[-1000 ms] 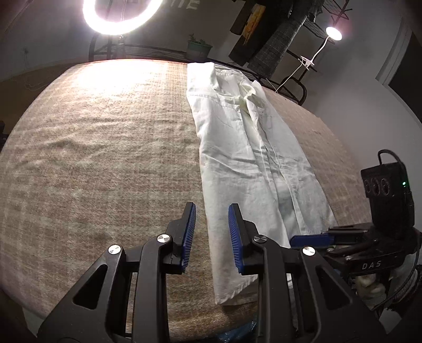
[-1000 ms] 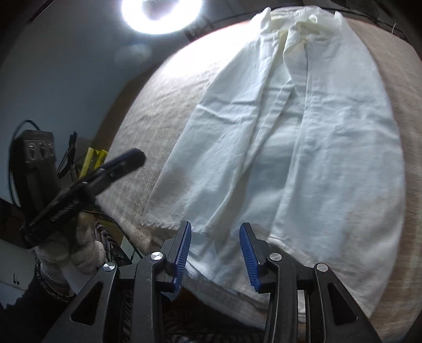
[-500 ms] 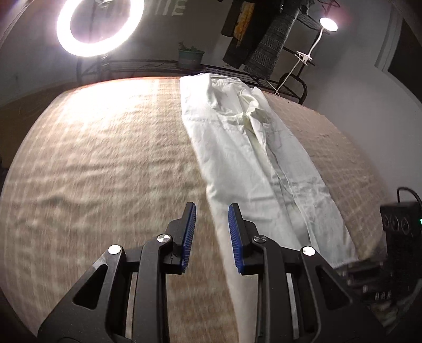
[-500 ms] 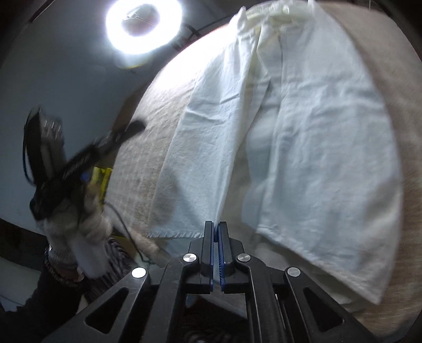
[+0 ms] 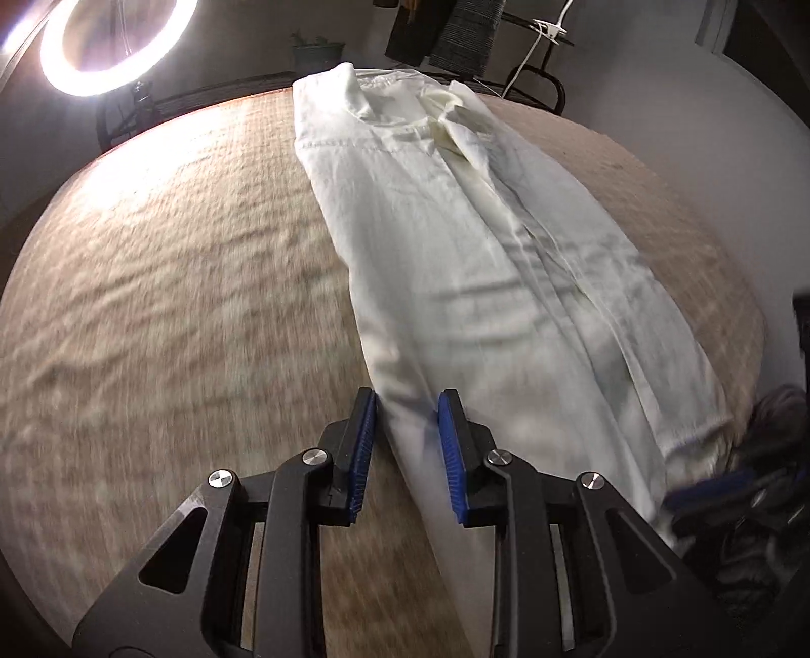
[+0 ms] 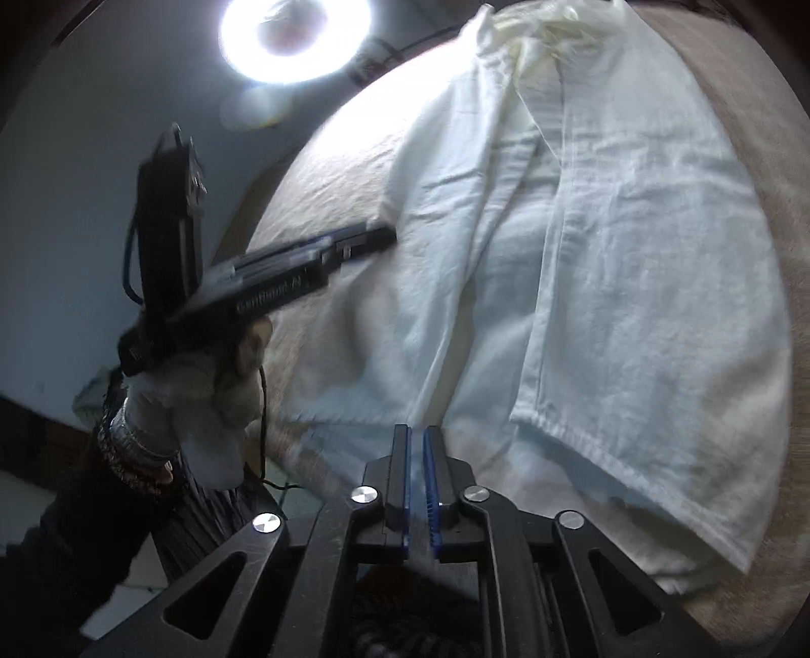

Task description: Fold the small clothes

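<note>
White trousers [image 5: 481, 283] lie flat on the beige checked tablecloth [image 5: 167, 303], waistband at the far end and legs toward me. My left gripper [image 5: 406, 395] stands open astride the left leg's outer edge, low over the cloth; its blue pads do not press the fabric. In the right wrist view the left gripper [image 6: 374, 238] reaches in over the trousers [image 6: 633, 263]. My right gripper [image 6: 416, 430] sits at the left leg's hem. Its jaws are opening by a narrow slit, and a pale strip of hem is pinched between them. It shows blurred at the lower right [image 5: 709, 491].
A ring light [image 5: 101, 45] glares at the table's far left. A plant pot [image 5: 316, 50] and a rack of hanging clothes [image 5: 455, 30] stand behind the table. A gloved hand [image 6: 202, 395] holds the left gripper off the table's near edge.
The left gripper moved right and down until its jaws straddle the trouser leg's edge. The right gripper's jaws closed at the hem, then parted a little.
</note>
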